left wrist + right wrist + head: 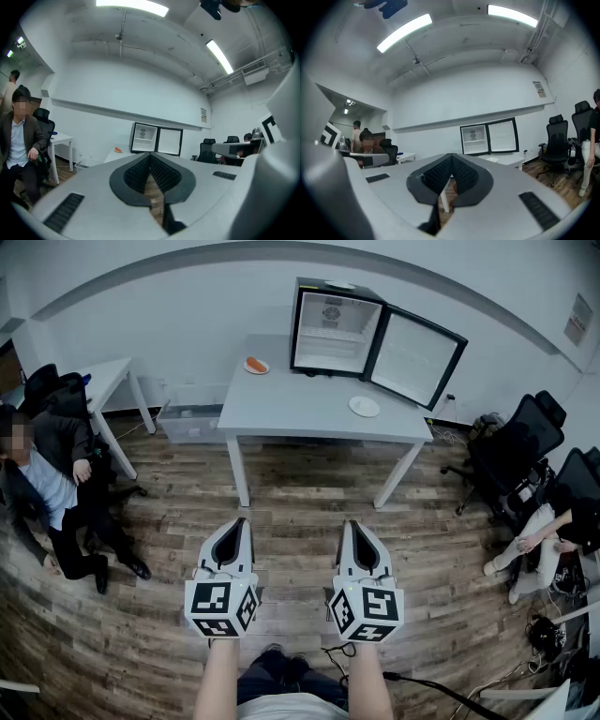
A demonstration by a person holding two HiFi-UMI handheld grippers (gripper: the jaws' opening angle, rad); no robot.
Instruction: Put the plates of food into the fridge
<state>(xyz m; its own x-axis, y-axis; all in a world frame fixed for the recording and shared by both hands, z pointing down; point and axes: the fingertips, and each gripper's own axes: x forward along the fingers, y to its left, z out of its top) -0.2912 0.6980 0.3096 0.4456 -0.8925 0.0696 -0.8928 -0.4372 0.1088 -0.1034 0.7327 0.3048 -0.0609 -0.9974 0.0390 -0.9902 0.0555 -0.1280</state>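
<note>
Fridge stands on tabletop, opening facing the wearer, door swung wide to its right. Plate of orange food lies flat left of fridge; white plate lies flat before the door. Left tool and right tool are closed, empty and level, well short of fridge.

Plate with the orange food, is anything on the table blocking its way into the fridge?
Nothing visible does. The plate with the orange food sits left of the fridge, whose door is swung open to the right; only bare table lies between them.
</note>
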